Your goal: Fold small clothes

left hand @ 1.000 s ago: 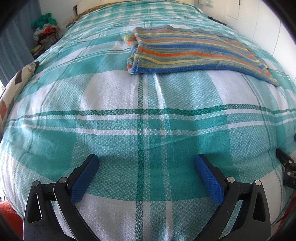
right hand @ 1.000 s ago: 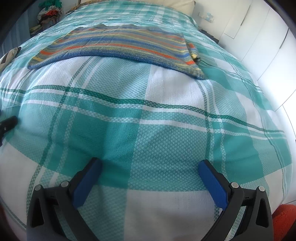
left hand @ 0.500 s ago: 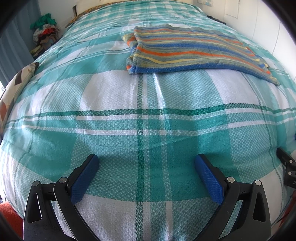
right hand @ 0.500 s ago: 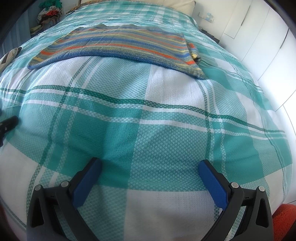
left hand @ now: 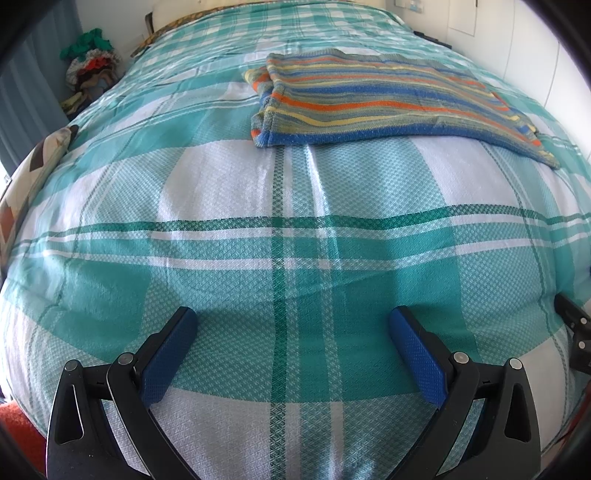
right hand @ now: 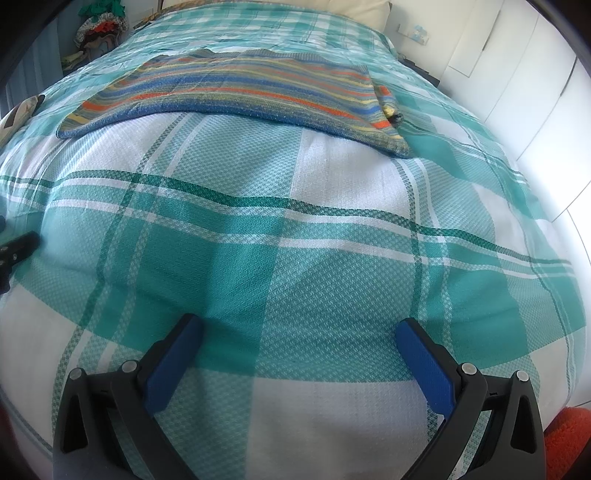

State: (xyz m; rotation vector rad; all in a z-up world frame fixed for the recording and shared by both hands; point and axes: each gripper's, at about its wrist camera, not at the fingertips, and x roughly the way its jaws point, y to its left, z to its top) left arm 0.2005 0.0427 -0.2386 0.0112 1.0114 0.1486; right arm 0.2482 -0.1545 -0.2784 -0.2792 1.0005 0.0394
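Note:
A striped knit garment (left hand: pixel 376 99) in blue, orange, yellow and green lies flat on the bed, far ahead of both grippers; its sleeves look tucked under at the sides. It shows across the upper middle of the right wrist view (right hand: pixel 251 92) too. My left gripper (left hand: pixel 291 321) hovers open over the near part of the teal plaid bedspread (left hand: pixel 221 184), nothing between its blue pads. My right gripper (right hand: pixel 299 328) is open as well, over the same near area, empty. Each gripper's black tip shows at the edge of the other's view.
A pile of clothes (left hand: pixel 92 62) sits at the far left beside the bed. A patterned cushion (left hand: pixel 33 166) lies on the bed's left edge. White cupboard doors (right hand: pixel 517 74) run along the right. A cream pillow (right hand: pixel 362 11) lies at the head of the bed.

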